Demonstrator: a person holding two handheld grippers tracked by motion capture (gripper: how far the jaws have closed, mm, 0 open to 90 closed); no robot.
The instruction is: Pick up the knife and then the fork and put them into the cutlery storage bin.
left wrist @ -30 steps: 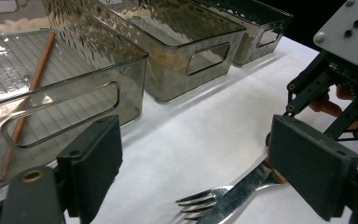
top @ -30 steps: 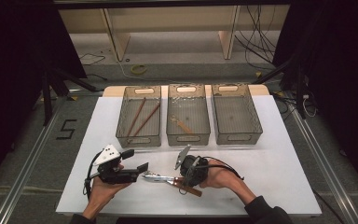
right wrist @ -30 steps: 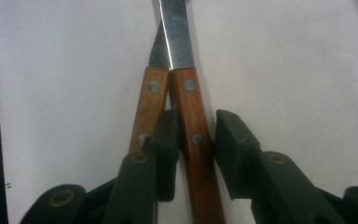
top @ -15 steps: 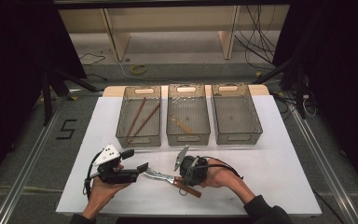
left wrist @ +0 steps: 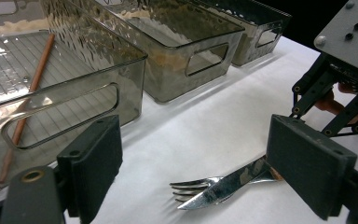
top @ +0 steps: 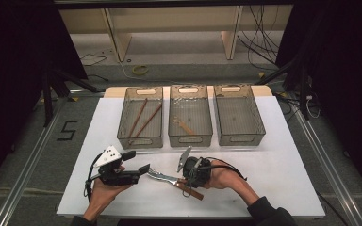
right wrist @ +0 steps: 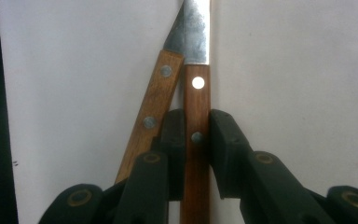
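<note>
Two wooden-handled utensils lie side by side on the white table (top: 273,179) near its front edge. My right gripper (top: 188,182) (right wrist: 196,123) is shut on the darker handle (right wrist: 196,98). The lighter handle (right wrist: 153,107) lies just left of it, outside the jaws. Their steel ends, a fork's tines (left wrist: 185,190) and a flat blade (left wrist: 226,183) (top: 161,177), point toward my left gripper (top: 137,162) (left wrist: 200,163). That gripper stands open a little above the table, with the steel ends between and just beyond its jaws, untouched.
Three smoky clear bins stand in a row at the back. The left bin (top: 122,123) holds two brown sticks (top: 141,117), the middle bin (top: 206,123) a small wooden piece (top: 184,126), and the right bin (top: 260,123) nothing I can see. The table's front edge is close.
</note>
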